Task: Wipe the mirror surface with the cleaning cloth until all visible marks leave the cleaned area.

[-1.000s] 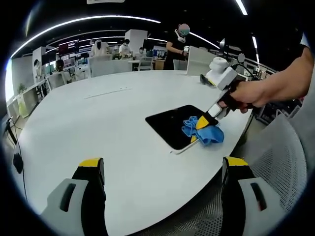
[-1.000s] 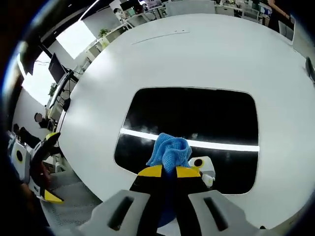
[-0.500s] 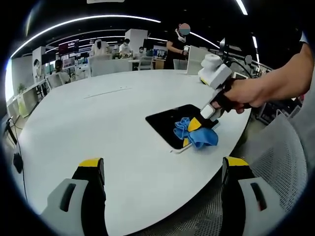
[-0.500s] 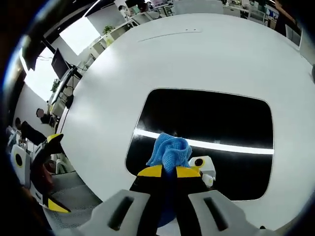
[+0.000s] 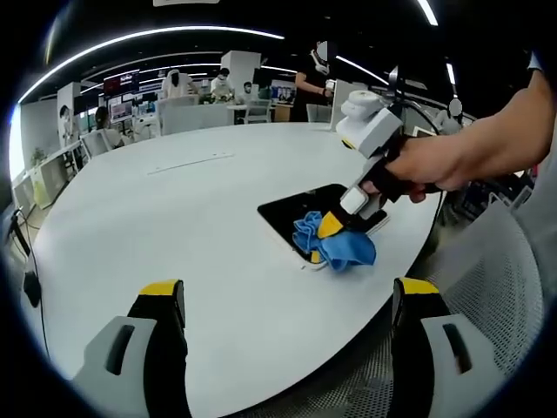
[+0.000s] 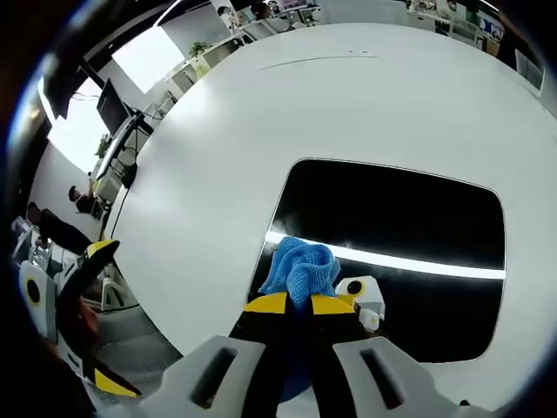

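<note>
On the white worktop (image 5: 174, 218), the right claw (image 6: 300, 303), clamped on the blue cleaning cloth (image 6: 300, 266), is sliding from the mirror's (image 6: 392, 218) middle toward its 9 o'clock edge; 1 pass is nearing completion. The mirror is reading dark, reflecting 1 light strip. The left claw (image 5: 283, 300) is gaping wide, holding nothing.

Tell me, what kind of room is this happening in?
It looks like an open-plan office. A large white table sits under long ceiling lights, with desks, monitors and people behind. On the table, a blue cloth rests on a dark mirror.
</note>
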### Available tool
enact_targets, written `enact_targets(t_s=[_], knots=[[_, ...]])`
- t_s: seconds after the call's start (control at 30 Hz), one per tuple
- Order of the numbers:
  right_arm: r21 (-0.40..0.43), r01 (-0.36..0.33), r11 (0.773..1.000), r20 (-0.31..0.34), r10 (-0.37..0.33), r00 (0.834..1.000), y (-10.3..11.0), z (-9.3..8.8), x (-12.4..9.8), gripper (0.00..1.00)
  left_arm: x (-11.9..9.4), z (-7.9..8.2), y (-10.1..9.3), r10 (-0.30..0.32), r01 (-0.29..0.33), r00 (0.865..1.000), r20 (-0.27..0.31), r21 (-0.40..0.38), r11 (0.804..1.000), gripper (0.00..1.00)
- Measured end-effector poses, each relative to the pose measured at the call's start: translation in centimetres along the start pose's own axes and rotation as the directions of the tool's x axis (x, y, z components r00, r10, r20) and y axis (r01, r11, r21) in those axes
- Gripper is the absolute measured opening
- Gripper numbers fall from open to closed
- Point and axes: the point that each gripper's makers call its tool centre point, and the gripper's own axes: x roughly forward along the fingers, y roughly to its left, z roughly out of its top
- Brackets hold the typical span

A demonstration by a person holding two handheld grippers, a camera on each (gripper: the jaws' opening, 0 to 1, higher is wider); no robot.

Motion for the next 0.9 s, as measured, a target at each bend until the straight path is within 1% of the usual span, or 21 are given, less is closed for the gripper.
enact_targets(t_s=[0.4,0.67,0.9], knots=[[-0.043,-0.022,0.999,-0.012,0.021,1.0,2.3,0.3,0.8,0.02,0.0,0.1,0.2,0.009,-0.009,1.0,0.005,-0.002,1.0,0.99],[-0.045,-0.025,0.999,-0.02,0.024,1.0,2.3,0.2,0.6,0.02,-0.1,0.2,0.3,0.015,-0.015,1.0,0.009,0.0,1.0,0.99],[-0.041,-0.029,0.999,-0.019,0.029,0.999,2.4,0.2,0.5,0.02,-0.1,0.1,0.3,0.015,-0.015,1.0,0.002,0.002,1.0,0.99]])
